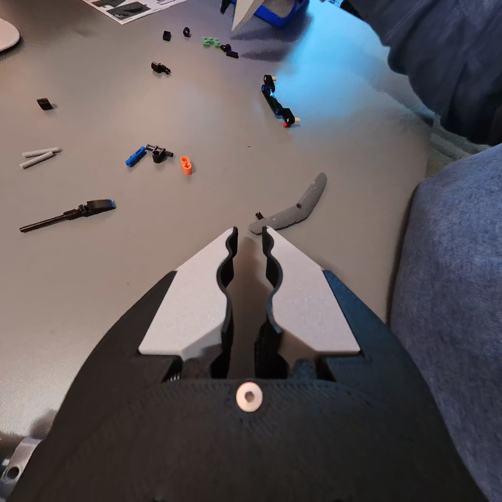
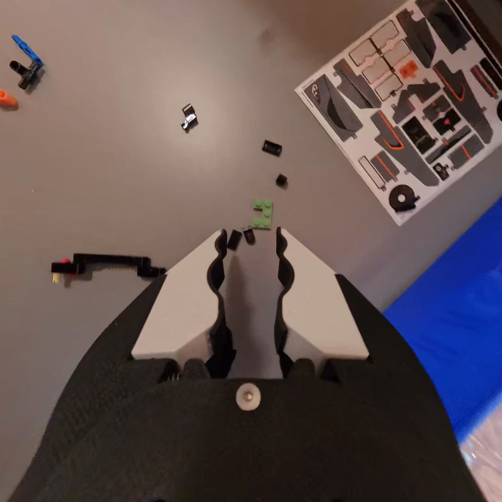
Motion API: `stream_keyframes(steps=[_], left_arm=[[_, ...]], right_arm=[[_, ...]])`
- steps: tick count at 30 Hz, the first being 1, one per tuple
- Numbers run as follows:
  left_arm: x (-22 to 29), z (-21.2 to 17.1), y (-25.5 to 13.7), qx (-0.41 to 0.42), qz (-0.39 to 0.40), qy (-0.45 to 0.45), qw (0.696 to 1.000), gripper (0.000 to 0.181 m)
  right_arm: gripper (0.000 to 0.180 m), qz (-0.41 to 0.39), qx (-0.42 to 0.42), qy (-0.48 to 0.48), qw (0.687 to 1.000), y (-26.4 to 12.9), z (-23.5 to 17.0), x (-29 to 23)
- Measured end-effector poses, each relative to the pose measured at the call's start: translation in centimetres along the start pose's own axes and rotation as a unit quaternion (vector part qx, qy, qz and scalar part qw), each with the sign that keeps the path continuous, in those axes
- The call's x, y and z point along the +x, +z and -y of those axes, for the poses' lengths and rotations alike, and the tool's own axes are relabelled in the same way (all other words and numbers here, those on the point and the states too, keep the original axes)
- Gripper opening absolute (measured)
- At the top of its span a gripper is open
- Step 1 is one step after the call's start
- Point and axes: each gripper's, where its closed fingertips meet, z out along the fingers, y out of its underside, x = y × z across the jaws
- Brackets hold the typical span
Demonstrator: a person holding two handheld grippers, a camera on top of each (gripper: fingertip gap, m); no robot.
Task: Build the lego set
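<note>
Left gripper (image 1: 249, 231) parted by a narrow gap, nothing between the fingers, tips poised just short of the near end of a grey curved panel (image 1: 296, 208) lying on the grey table (image 1: 108, 271). Right gripper (image 2: 250, 233) spread wider, also empty — tips angled down over two small black pieces (image 2: 241, 238), with a green plate (image 2: 262, 214) just beyond. Both tools tilted forward and down toward the tabletop; a blue-sleeved arm (image 1: 448, 68) at the right edge of the left wrist view. Elsewhere: black linked assembly (image 1: 279, 104) with tan pins, orange connector (image 1: 186, 165), blue pin (image 1: 135, 160), black axle piece (image 1: 68, 214), two grey rods (image 1: 39, 157). Sticker sheet (image 2: 402, 108) flat on the table beside a blue surface (image 2: 448, 339) — printing left unread.
</note>
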Motion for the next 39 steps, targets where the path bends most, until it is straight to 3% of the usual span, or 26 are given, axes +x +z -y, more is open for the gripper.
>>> stream_keyframes(steps=[8,17,22,31,35,39], left_arm=[[-0.3,0.1,0.1,-0.002,0.006,0.002,1.0,0.016],[-0.2,0.0,0.0,-0.001,0.004,0.002,1.0,0.016],[-0.2,0.0,0.0,0.0,0.003,0.0,1.0,0.015],[-0.4,0.0,0.1,0.001,-0.002,-0.007,1.0,0.015],[-0.4,0.0,0.2,-0.001,-0.001,-0.007,1.0,0.015],[-0.5,0.0,0.3,-0.002,-0.002,-0.008,1.0,0.015]], right_arm=[[0.014,-0.003,-0.026,0.013,1.0,3.5,0.5,0.3],[0.013,0.077,-0.023,-0.079,0.994,4.5,2.4,-4.5],[0.014,0.145,-0.026,-0.195,0.97,5.2,3.8,-9.6],[0.014,0.23,-0.049,-0.386,0.892,5.0,3.9,-15.8],[0.017,0.236,-0.045,-0.412,0.879,4.8,3.7,-16.4],[0.025,0.234,-0.016,-0.387,0.892,4.0,4.2,-16.2]])
